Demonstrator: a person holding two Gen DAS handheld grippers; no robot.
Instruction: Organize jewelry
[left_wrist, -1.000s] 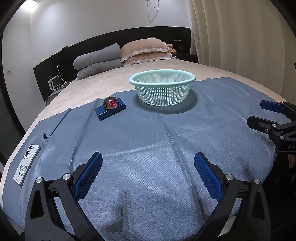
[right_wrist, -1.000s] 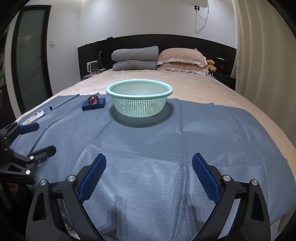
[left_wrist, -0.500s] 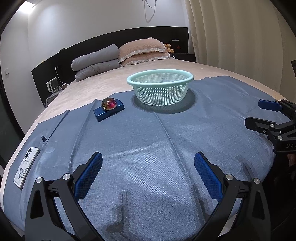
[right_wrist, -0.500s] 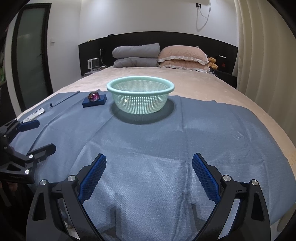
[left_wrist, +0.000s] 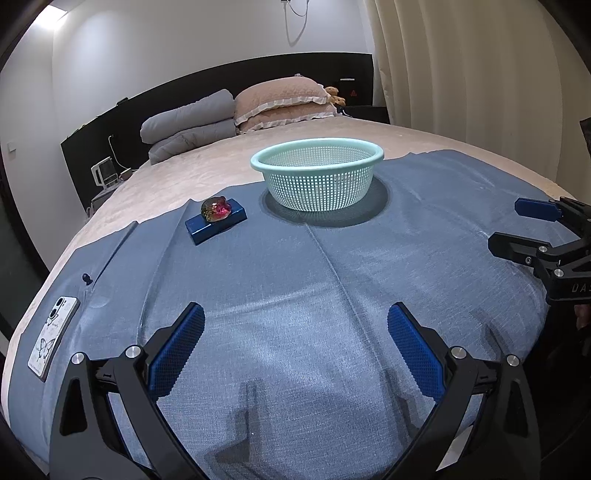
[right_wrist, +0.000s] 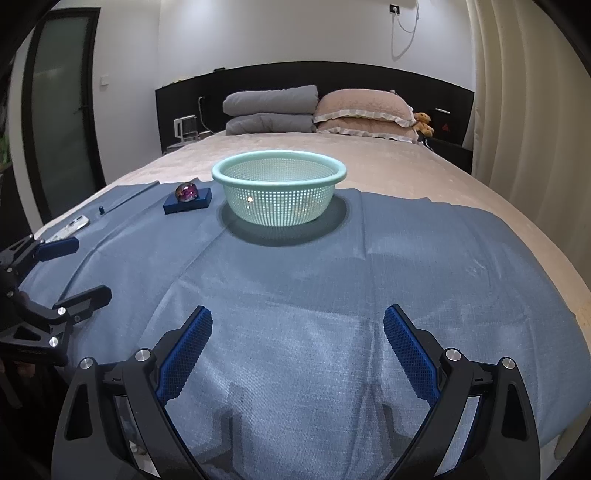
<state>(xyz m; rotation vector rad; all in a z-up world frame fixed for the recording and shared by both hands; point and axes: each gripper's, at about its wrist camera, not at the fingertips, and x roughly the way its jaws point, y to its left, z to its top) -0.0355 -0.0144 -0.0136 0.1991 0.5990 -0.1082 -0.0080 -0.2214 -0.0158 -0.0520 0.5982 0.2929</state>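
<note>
A mint-green mesh basket stands on a blue cloth spread over the bed. Left of it lies a dark blue flat box with a red-purple gem-like jewel on top. My left gripper is open and empty, low over the cloth's near part; it also shows in the right wrist view. My right gripper is open and empty, beside it on the right; it also shows in the left wrist view.
A phone in a butterfly case lies at the cloth's left edge, with a small dark pin near it. Grey folded quilts and pink pillows lie at the headboard. Curtains hang on the right.
Both grippers have shifted slightly, so the basket and box sit a little differently in view. Both stay open and empty; nothing on the bed has moved.
</note>
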